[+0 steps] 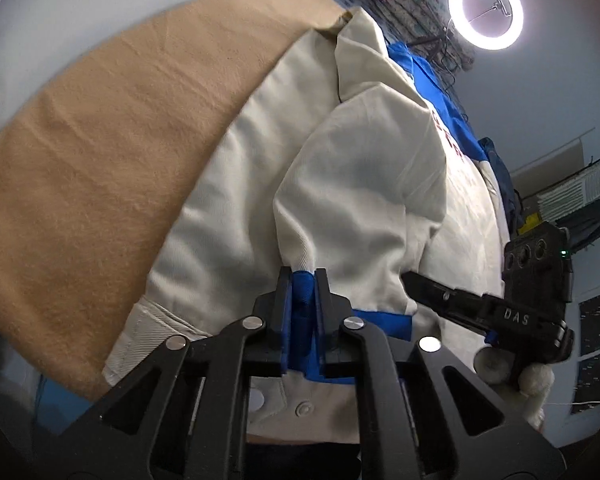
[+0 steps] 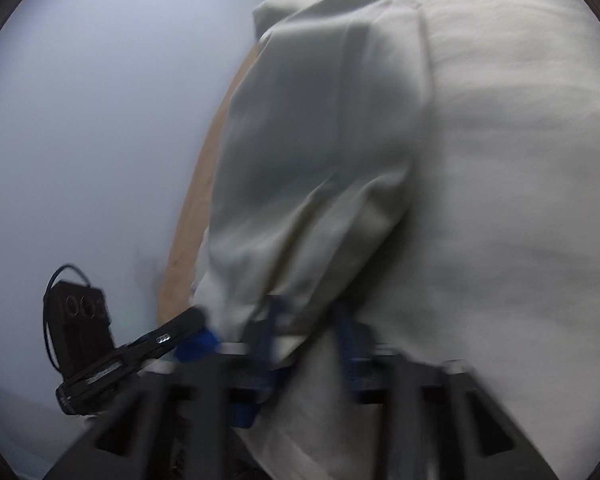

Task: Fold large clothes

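The left claw [image 1: 304,280] pinches the blue cuff of the big cream cloth jacket [image 1: 360,184]. The right claw [image 2: 304,320] pinches its cream cloth too.

Motion blur smears the right gripper [image 2: 306,320], so its grip on the cream garment [image 2: 480,200] ahead cannot be judged

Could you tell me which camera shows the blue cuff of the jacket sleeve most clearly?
The left wrist view: it is sharp, and the blue cuff sits pinched between the left gripper fingers, centred low. The right wrist view is motion-blurred; there only a blue smear shows beside the left gripper.
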Demonstrator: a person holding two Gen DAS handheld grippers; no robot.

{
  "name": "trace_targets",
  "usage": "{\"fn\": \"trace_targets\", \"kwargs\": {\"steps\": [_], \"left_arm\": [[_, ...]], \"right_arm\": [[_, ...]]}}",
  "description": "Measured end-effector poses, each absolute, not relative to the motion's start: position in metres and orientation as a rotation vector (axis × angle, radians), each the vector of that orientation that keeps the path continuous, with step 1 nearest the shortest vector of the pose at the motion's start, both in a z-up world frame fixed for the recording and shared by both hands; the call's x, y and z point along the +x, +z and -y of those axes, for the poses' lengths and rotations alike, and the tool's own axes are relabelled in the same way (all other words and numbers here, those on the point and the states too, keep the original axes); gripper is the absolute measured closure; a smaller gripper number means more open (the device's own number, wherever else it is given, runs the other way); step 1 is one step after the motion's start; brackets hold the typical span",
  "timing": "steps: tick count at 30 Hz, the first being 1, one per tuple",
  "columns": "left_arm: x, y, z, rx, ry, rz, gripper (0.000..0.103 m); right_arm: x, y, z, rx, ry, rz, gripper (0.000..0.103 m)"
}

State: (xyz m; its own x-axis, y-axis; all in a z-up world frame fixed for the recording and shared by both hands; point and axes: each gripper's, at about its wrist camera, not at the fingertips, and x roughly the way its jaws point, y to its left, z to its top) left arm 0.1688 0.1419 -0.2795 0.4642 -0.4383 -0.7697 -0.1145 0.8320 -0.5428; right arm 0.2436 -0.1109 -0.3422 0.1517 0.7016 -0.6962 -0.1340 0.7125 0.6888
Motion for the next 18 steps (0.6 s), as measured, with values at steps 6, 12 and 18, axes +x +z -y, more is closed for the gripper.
{"fn": "trace_targets", "kwargs": {"steps": [6,12,18], "left_arm": [[0.118,-0.236,-0.156,-0.537,-0.174,-0.958,0.098],[0.104,-0.27,-0.167,-0.553,-0.102,-1.05,0.098],[0.102,-0.26,-0.162,-0.532,-0.092,-1.007,0.098]], "right_arm": [[0.237,-0.318,0.09,0.495,0.731,-1.26,0.101],[0.217,-0.325,0.051,0.266,0.767,-1.324,0.101],[0.214,-0.31,0.045,0.155,0.749,-1.301,0.096]]}}
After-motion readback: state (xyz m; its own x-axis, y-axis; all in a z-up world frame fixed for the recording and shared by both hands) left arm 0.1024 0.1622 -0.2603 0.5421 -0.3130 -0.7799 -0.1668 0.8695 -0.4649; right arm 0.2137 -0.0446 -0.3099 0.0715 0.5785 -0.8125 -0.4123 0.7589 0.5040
